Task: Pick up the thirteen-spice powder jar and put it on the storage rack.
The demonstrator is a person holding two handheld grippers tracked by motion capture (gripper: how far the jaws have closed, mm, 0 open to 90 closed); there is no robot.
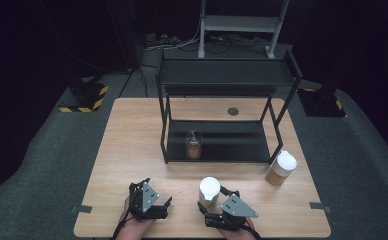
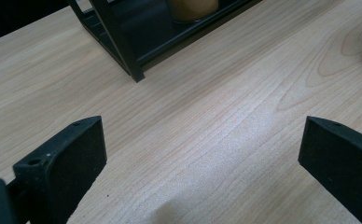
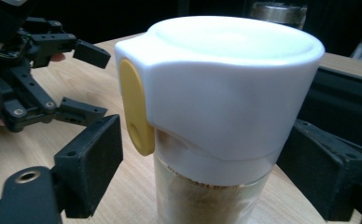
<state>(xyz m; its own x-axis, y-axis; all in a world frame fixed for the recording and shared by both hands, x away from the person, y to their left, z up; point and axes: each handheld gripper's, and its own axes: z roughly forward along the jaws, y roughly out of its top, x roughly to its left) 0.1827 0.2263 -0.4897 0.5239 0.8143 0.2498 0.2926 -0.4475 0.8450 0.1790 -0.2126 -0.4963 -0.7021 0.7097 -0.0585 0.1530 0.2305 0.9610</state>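
A glass jar of brown powder with a white lid (image 1: 209, 190) stands near the table's front edge. In the right gripper view the jar (image 3: 226, 93) shows a yellow tab on its lid. My right gripper (image 1: 213, 200) (image 3: 207, 172) has the jar between its jaws; a gap shows beside the left pad (image 3: 93, 163), so it is open around it. My left gripper (image 1: 157, 191) (image 2: 202, 158) rests to the left, open wide over bare wood, and also appears in the right gripper view (image 3: 88, 84).
A black two-tier rack (image 1: 222, 75) stands mid-table, with a small jar (image 1: 193, 146) on its lower shelf. A second white-lidded jar (image 1: 282, 169) stands at the rack's right front corner. The rack's leg (image 2: 123, 46) is ahead of the left gripper.
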